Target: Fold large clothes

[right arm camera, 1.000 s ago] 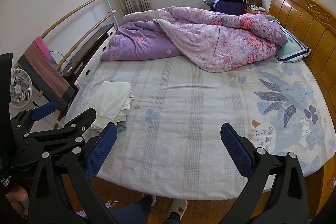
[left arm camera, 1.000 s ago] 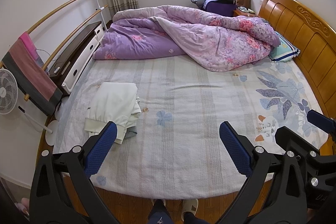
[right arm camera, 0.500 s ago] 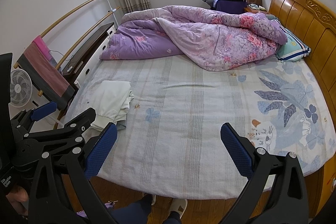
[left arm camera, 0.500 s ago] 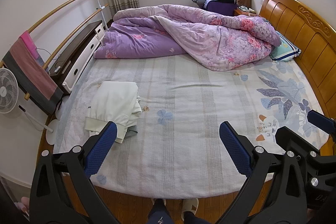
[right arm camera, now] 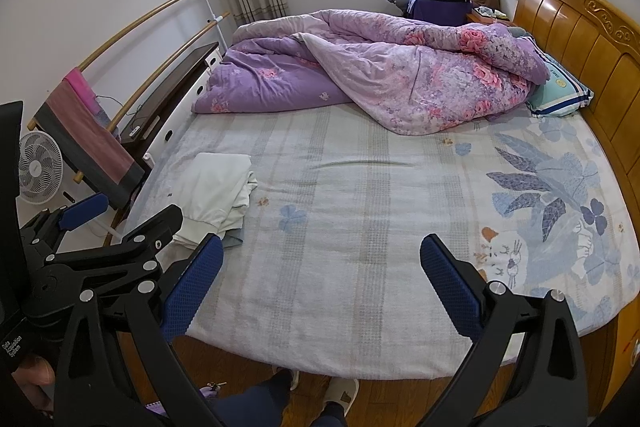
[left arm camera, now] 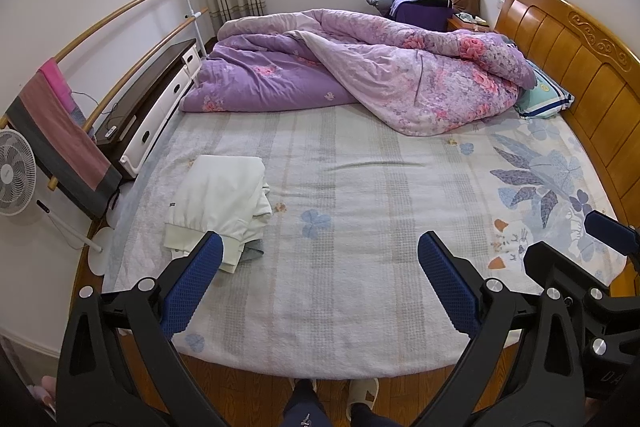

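L gripper (left arm camera: 318, 269) low centre of frame, jaws wide apart, holding nothing. R gripper (right arm camera: 320, 271) same, empty & spread; its tip also shows at right edge of L view

Cream garment (left arm camera: 222, 197), folded, lying flat near bed's left edge.

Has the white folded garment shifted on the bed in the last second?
No. The white folded garment lies in the same spot on the striped bed sheet, beside the same blue clover print.

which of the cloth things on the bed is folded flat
The white garment near the bed's left edge, lying as a neat flat stack. The purple floral quilt behind it is bunched in a loose heap.
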Available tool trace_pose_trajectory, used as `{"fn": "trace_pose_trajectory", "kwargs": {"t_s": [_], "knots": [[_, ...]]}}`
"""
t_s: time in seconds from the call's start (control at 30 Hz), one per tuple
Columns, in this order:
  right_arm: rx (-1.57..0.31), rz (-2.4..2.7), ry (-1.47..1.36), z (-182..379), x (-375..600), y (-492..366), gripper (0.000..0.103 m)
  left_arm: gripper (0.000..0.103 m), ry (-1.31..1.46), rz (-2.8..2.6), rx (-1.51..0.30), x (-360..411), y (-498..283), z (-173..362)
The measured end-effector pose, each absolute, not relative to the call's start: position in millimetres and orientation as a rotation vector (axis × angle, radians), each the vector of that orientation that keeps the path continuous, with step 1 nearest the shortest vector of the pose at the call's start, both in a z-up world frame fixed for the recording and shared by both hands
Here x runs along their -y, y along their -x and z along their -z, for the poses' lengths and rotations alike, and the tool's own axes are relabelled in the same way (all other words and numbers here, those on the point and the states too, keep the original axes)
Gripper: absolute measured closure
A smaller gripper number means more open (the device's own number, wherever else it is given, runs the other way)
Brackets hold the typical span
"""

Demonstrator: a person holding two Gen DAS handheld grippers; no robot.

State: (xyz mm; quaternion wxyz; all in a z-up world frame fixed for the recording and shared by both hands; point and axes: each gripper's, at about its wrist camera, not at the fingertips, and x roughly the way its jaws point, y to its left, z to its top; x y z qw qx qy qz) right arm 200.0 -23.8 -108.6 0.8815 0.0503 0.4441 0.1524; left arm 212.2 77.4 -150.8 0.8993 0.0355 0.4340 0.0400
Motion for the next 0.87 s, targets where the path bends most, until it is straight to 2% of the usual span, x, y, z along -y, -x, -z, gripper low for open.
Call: {"fn": "trace_pose_trajectory", "kwargs": {"t_s": [0.87], "knots": [[-0.957,-0.345,-0.144,111.5,22.6,-200.5,0.008,0.005,-0.087,-0.091,-0.913,-82.0,-213.7,152.6]]}}
